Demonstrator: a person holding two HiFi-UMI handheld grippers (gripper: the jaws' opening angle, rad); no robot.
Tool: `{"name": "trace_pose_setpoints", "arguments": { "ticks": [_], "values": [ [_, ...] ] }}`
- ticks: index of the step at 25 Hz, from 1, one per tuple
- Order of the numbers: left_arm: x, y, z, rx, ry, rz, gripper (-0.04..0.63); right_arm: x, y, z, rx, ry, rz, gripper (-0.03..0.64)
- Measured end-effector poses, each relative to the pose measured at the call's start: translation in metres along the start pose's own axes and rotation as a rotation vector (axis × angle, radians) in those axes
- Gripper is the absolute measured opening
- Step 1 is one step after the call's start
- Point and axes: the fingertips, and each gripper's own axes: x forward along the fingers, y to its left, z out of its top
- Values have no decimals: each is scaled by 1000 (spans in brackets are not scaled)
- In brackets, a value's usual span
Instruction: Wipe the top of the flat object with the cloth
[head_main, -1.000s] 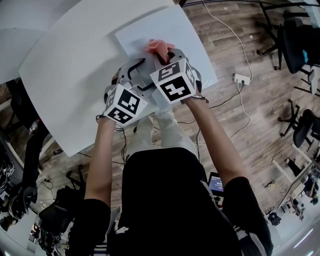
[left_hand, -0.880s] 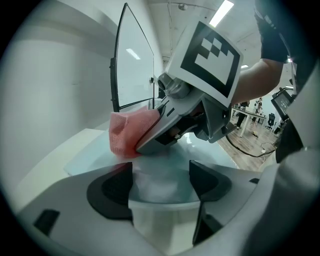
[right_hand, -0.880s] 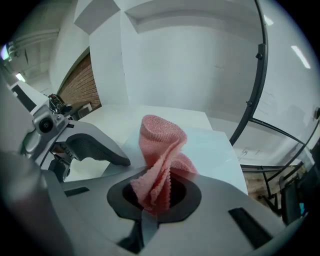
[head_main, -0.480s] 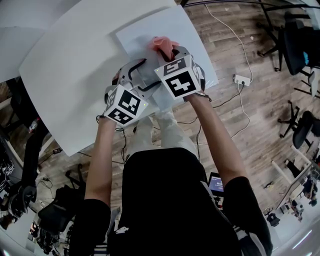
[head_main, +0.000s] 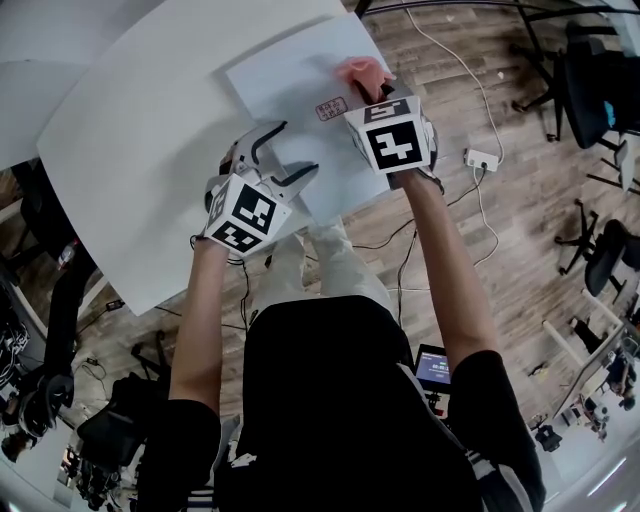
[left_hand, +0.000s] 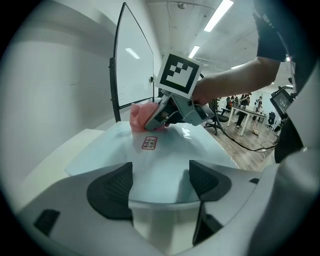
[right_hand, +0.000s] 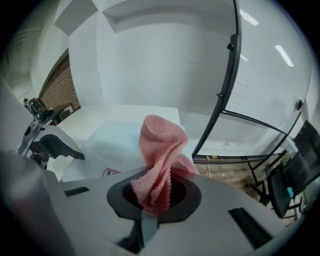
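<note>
The right gripper (right_hand: 156, 197) pinches the pink cloth (right_hand: 162, 145) tight. The cloth sticks out ahead and touches the sheet (head_main: 290, 80) near its far right corner. The left gripper (left_hand: 160, 182) is open at the sheet's near edge. The sheet lies flat at the tabletop (head_main: 130, 150)'s right edge. Its long side seems to run near to far. Wiping looks under way, and I think most of the sheet is left.

l gripper (left_hand: 160, 183) jaws apart at sheet (left_hand: 167, 157)

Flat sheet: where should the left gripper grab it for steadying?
Its near edge, approached level from the person's side. The flat sheet is thin and lies flat, so only an edge fits between jaws. The left gripper sits open at that edge, away from the cloth.
</note>
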Motion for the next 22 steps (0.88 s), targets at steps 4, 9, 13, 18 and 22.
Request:
{"name": "trace_pose_setpoints", "arguments": {
  "ticks": [4, 9, 13, 18, 22],
  "values": [
    [0, 1, 0, 0, 2, 4, 348, 0, -15, -4, 10, 10, -24, 46],
    [1, 2, -1, -3, 12, 4, 347, 0, -13, -2, 30, -8, -22, 46],
    [1, 2, -1, -15, 18, 1, 347, -6, -14, -4, 93, -29, 0, 46],
    [0, 1, 4, -77, 31, -3, 345, -24, -11, -5, 117, -44, 18, 46],
    [-9, -3, 28, -105, -17, -9, 345, -45, -4, 2, 117, -71, 40, 46]
  ]
}}
